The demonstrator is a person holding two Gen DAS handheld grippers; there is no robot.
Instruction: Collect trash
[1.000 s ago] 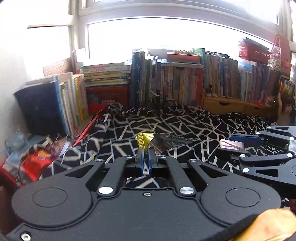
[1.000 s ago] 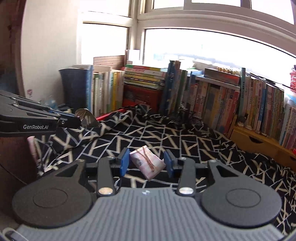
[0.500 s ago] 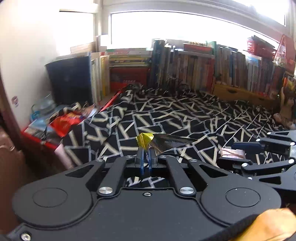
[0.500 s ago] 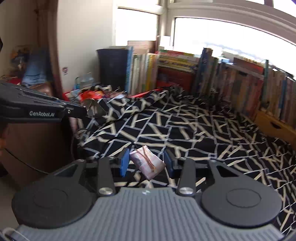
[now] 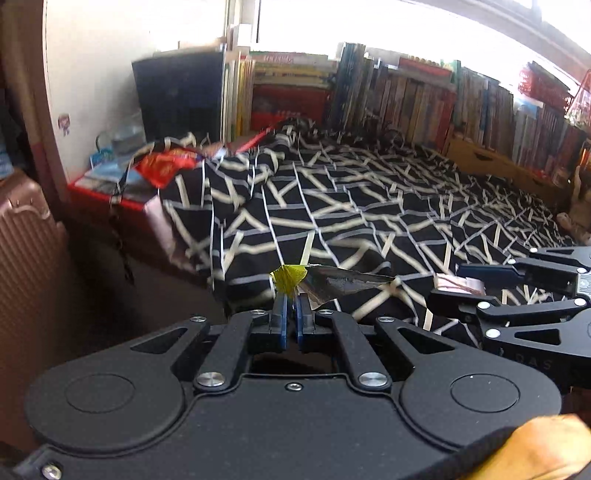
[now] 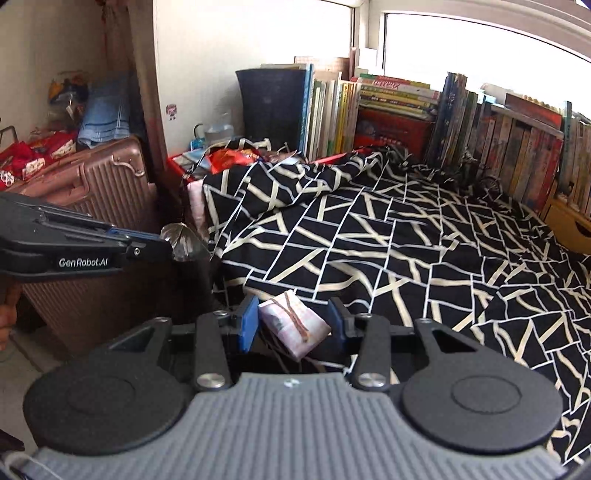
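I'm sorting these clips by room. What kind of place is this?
Most likely a bedroom at home: a black-and-white patterned bedspread, rows of books under a window, and a pink suitcase beside the bed.

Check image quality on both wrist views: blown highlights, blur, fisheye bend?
Left wrist: window blown out to white; books and suitcase softly blurred; foil wrapper in the fingers fairly sharp. Right wrist: window also clipped, wrapped packet crisp, window frame visibly bowed by the fisheye.
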